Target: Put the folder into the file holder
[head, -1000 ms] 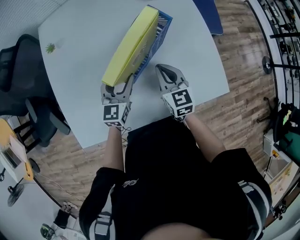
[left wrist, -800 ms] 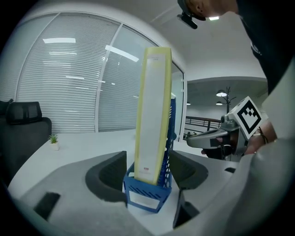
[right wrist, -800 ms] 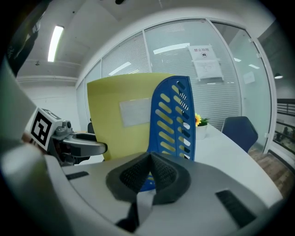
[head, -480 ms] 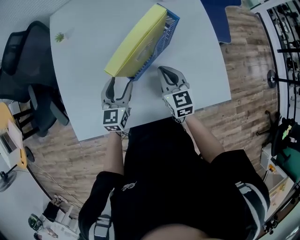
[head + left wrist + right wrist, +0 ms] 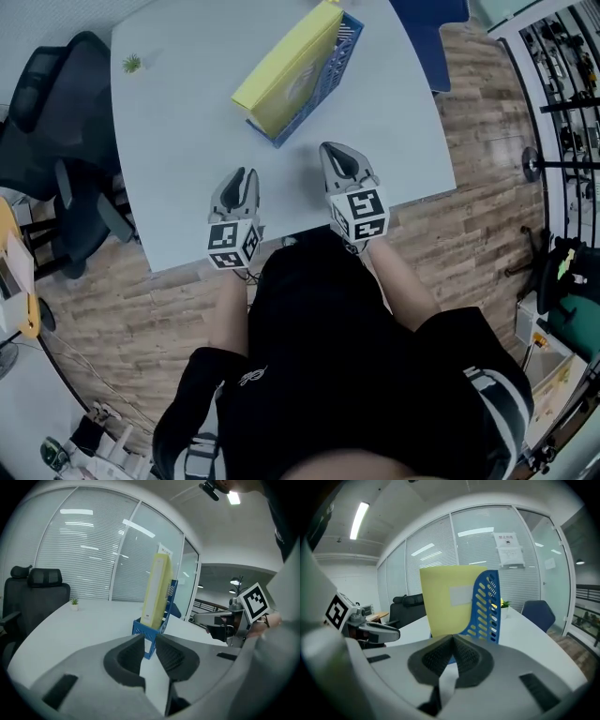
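The yellow folder [image 5: 281,70] stands on edge inside the blue file holder [image 5: 330,73] on the white table [image 5: 178,141]. In the left gripper view, the folder [image 5: 157,590] rises upright out of the holder [image 5: 149,630]. My left gripper [image 5: 239,175] sits near the table's front edge, well short of the holder. Its jaws are closing with a narrow gap and nothing between them. My right gripper [image 5: 337,155] rests beside it, shut and empty. Ahead of the right gripper [image 5: 453,641] are the folder [image 5: 450,602] and the holder's slotted wall [image 5: 487,606].
A black office chair [image 5: 66,112] stands left of the table. A small potted plant [image 5: 131,64] sits at the table's far left. A blue chair [image 5: 427,28] is at the far right corner. Wooden floor surrounds the table.
My left gripper has let go of the folder's near end and drawn back toward the person, its jaws narrowing. The folder now stands in the holder. The right gripper stayed shut.
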{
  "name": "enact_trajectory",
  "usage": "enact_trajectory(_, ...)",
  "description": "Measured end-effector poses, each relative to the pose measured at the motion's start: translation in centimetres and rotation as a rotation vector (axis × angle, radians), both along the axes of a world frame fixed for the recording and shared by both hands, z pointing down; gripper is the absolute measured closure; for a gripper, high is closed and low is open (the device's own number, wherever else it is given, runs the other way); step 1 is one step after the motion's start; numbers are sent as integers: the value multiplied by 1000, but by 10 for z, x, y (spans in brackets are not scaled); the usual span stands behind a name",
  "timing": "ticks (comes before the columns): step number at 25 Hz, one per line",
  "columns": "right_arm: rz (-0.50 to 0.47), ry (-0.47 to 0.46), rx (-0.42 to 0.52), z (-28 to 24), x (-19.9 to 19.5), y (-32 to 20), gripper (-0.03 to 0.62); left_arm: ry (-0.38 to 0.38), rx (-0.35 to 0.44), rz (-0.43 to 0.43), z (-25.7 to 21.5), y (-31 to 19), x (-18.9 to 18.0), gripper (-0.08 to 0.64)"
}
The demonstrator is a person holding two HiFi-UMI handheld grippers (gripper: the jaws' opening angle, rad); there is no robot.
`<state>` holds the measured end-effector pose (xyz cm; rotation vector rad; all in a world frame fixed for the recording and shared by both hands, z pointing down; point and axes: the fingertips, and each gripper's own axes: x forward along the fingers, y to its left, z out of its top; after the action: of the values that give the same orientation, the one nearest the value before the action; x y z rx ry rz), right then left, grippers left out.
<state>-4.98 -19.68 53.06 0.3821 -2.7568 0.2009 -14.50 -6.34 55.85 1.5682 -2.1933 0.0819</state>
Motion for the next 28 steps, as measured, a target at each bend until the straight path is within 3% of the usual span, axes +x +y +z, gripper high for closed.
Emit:
enact_trajectory(4,-4,-7,-4,-9,10,29,588,-2,-14,-20,-6,28,18,561)
enact_trajectory(13,11,-10,12,-28,29,77,588,30,-5,-26,-22,67,56,561)
enact_trajectory(22,-25,36,59,-42,43,88,588,31,8,-41,-36,72,64,563)
enact_trajectory(28,-80,-8,141,-81,37,76,588,-35,62,-69,-74,50,60,563)
